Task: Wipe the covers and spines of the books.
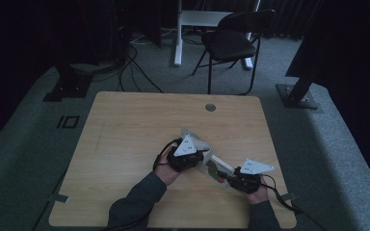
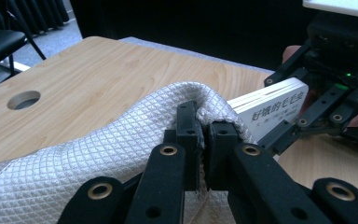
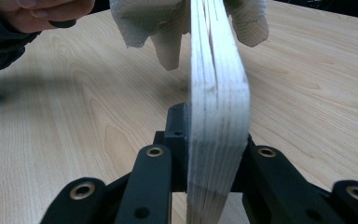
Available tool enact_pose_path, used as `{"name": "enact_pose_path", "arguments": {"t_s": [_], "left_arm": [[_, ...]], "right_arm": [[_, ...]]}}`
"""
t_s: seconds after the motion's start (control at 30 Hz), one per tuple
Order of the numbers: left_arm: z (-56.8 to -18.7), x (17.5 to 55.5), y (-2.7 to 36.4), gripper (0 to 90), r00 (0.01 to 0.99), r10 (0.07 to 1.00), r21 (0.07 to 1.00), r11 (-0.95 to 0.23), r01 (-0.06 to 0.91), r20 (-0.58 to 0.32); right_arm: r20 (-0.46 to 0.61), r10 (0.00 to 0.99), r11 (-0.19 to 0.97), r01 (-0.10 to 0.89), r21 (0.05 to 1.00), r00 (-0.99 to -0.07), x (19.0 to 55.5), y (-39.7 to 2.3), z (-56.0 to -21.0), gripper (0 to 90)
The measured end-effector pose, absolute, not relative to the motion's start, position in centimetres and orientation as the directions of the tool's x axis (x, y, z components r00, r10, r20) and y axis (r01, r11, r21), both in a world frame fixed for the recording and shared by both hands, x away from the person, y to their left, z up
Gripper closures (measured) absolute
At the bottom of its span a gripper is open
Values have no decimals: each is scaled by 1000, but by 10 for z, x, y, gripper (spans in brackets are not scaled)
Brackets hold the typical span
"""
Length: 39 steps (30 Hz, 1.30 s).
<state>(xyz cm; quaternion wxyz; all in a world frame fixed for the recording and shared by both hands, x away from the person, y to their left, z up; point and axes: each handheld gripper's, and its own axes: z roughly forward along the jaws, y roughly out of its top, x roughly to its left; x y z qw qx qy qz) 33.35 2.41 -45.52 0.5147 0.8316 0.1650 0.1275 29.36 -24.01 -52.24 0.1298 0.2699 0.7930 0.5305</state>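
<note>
- The white cloth, quilted in a diamond weave, is pinched at a raised fold by the left gripper, whose jaws are clamped tight on the fabric.
- From that pinch the cloth slopes down toward the lower left of the left gripper view and spreads over the wooden table.
- The stack of cards, a thin white pack with printed characters on its face, is gripped by the right gripper; its jaws squeeze the pack from both flat sides.
- In the right gripper view the pack stands on edge, its long axis running straight away from the jaws toward the cloth.
- In the high view the pack lies on a diagonal, from the right gripper up-left toward the left gripper, at the table's near right part.
- The pack's far end sits against or under the cloth; I cannot tell which.
- A round cable hole lies near the table's far edge, well apart from both grippers.
- A black folding chair stands on the floor beyond the table.
</note>
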Motion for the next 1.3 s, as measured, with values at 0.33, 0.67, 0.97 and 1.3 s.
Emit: {"name": "enact_pose_path", "arguments": {"t_s": [0.33, 0.67, 0.97, 1.3], "left_arm": [[-454, 332, 19, 869, 918, 393, 896, -423, 136, 47], [-453, 328, 10, 868, 931, 361, 890, -439, 121, 52], [-452, 328, 6, 869, 934, 353, 888, -444, 117, 53], [-448, 329, 3, 868, 933, 356, 893, -436, 111, 58]], "right_arm": [[76, 568, 293, 288, 912, -819, 293, -240, -522, 775], [68, 570, 297, 282, 912, -819, 293, -239, -522, 777], [58, 574, 302, 278, 912, -816, 293, -240, -522, 779], [52, 570, 306, 271, 913, -820, 292, -239, -522, 780]]}}
